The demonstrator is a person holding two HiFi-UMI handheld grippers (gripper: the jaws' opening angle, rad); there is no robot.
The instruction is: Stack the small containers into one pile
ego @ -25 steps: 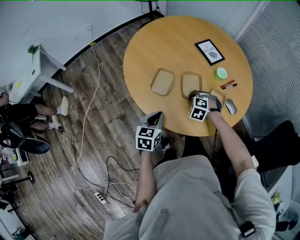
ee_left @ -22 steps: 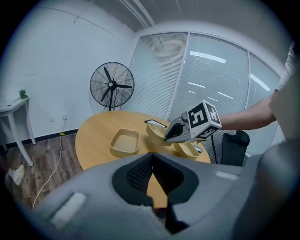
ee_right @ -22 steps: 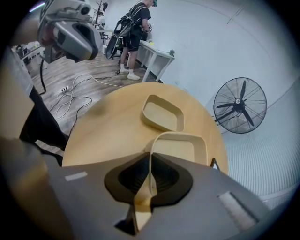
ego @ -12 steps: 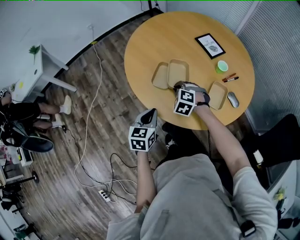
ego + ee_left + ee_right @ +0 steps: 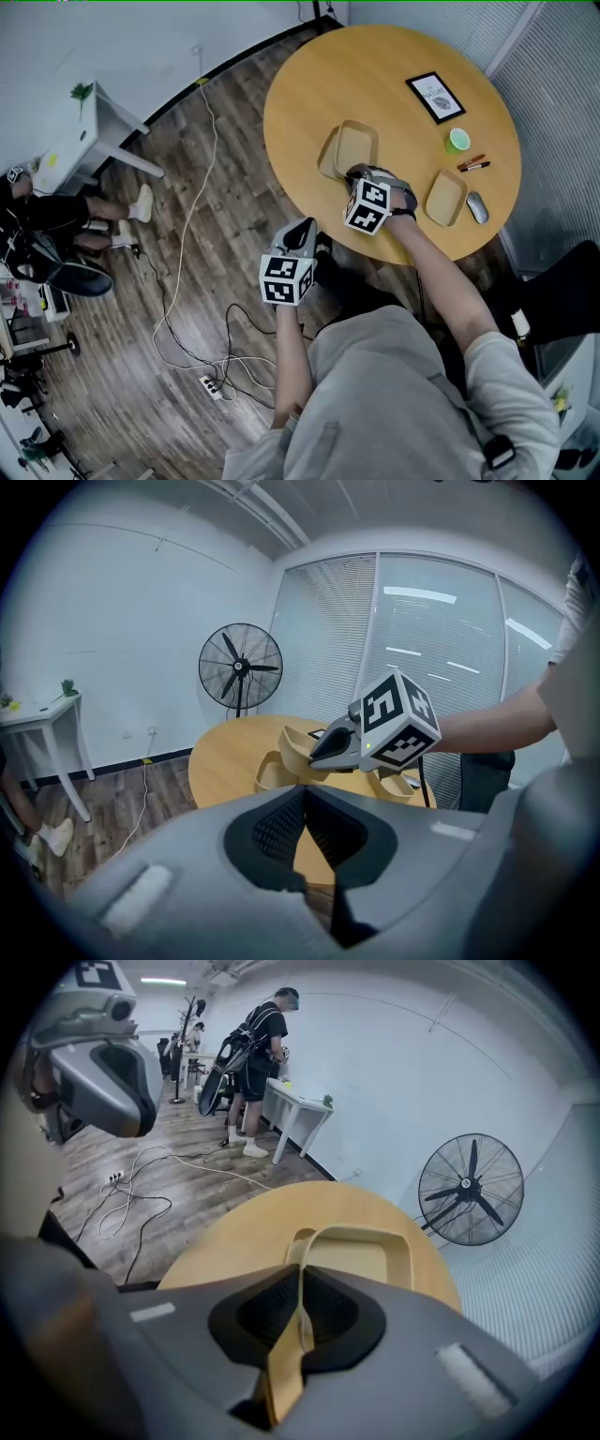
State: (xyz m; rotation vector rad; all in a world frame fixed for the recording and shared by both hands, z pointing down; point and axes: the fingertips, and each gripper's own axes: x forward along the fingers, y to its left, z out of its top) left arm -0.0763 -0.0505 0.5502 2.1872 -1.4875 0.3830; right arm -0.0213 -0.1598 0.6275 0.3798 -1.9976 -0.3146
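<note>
Three shallow tan containers are on the round wooden table. My right gripper is shut on the near rim of one container, holding it over a second container so that only the lower one's left edge shows. In the right gripper view the held container has its rim pinched between the pads, with the lower one's rim peeking out at left. The third container lies apart, further right. My left gripper hangs off the table's near edge, shut and empty.
A framed picture, a green cup, markers and a grey mouse lie on the table's right half. A standing fan is beyond the table. Cables trail over the wooden floor. A person stands by a white side table.
My right gripper has carried its container leftward from the table's middle to above the left container. The left gripper stayed off the near edge.
</note>
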